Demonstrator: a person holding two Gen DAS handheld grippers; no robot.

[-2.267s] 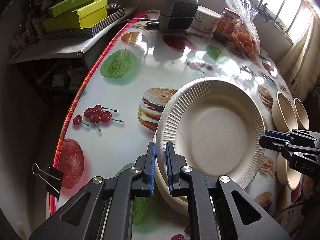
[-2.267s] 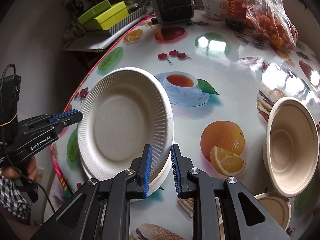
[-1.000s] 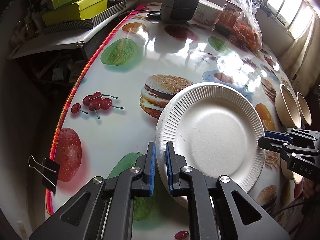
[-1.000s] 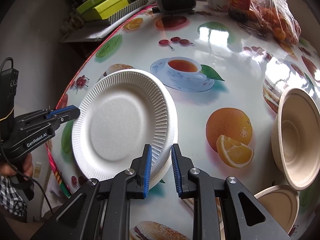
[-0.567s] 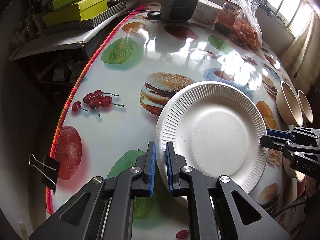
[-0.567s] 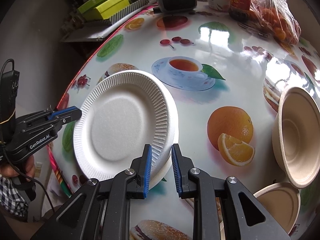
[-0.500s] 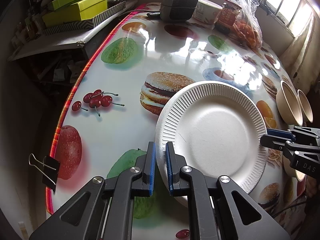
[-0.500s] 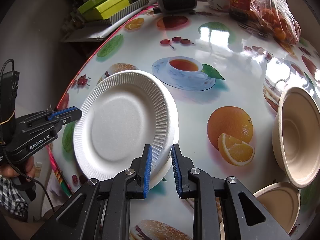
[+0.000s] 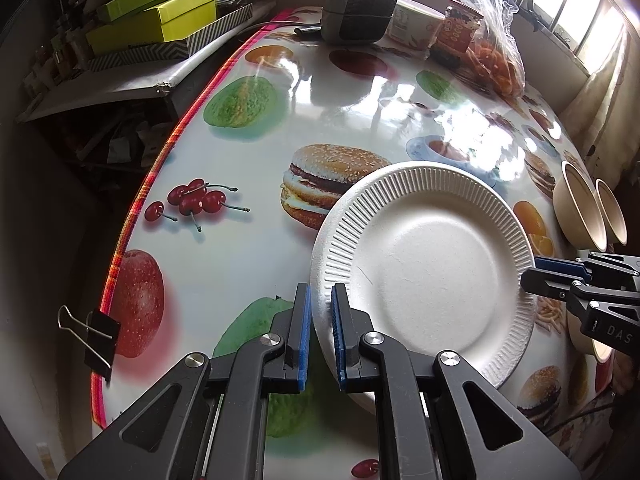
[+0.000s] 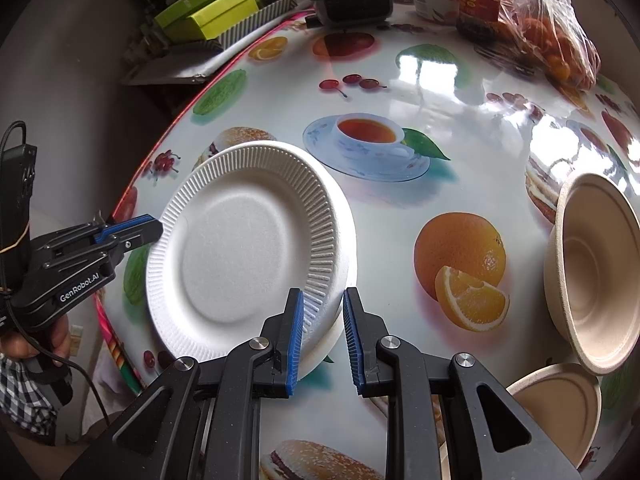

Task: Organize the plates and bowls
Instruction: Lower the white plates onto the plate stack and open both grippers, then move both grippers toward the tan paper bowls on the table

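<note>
A white ribbed paper plate (image 9: pixel 424 264) lies on top of another white plate on the printed table near its front edge; it also shows in the right wrist view (image 10: pixel 248 252). My left gripper (image 9: pixel 319 308) is open, its jaws astride the plate's near rim. My right gripper (image 10: pixel 322 312) is open, with the stack's rim between its jaws. Two beige bowls (image 9: pixel 588 212) stand on the right; one bowl (image 10: pixel 592 268) and a second below it (image 10: pixel 560 396) show in the right wrist view.
A dark heater (image 9: pixel 358 0), a white tub (image 9: pixel 414 20), a red jar (image 9: pixel 460 32) and a bag of oranges (image 9: pixel 492 52) stand at the table's far side. Green boxes (image 9: pixel 156 16) sit on a shelf at left. A binder clip (image 9: pixel 94 332) grips the table's edge.
The top plate has come down from a tilt to lie flat on the lower plate. Both grippers' jaws have opened slightly from the plate rim.
</note>
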